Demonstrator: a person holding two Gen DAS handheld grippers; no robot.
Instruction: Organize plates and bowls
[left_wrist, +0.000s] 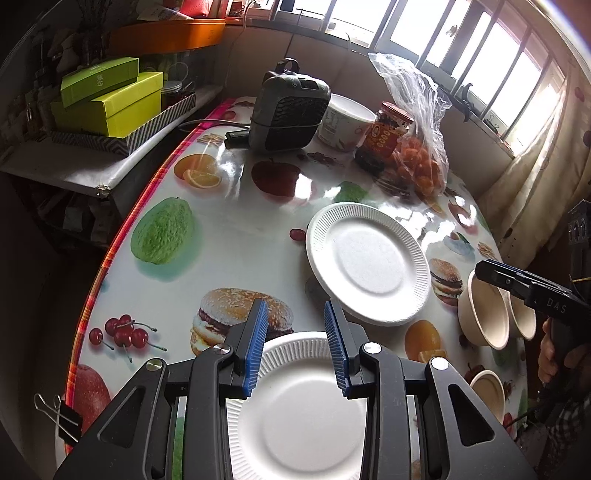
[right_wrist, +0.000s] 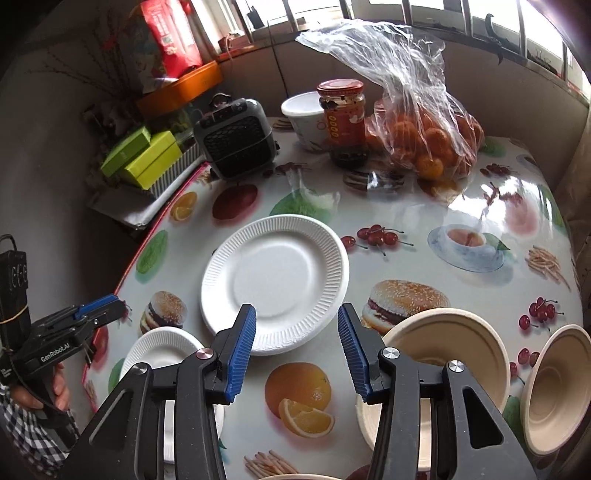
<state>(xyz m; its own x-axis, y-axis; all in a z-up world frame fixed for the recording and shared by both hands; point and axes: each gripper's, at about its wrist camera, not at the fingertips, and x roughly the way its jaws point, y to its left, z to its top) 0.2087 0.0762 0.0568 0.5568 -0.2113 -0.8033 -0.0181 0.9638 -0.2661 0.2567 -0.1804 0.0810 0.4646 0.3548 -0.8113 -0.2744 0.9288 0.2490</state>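
Two white ridged paper plates lie on the fruit-print table. The larger plate is mid-table; the nearer plate lies by the front left edge. My left gripper hangs open above the nearer plate with nothing between its blue pads. My right gripper is open over the larger plate's near rim, empty too. Beige bowls sit at the right, and one bowl is tipped on its side. Each gripper shows in the other's view: the right gripper and the left gripper.
At the back stand a grey fan heater, a white tub, a red-lidded jar and a plastic bag of oranges. Green boxes sit on a side shelf to the left. A binder clip grips the table edge.
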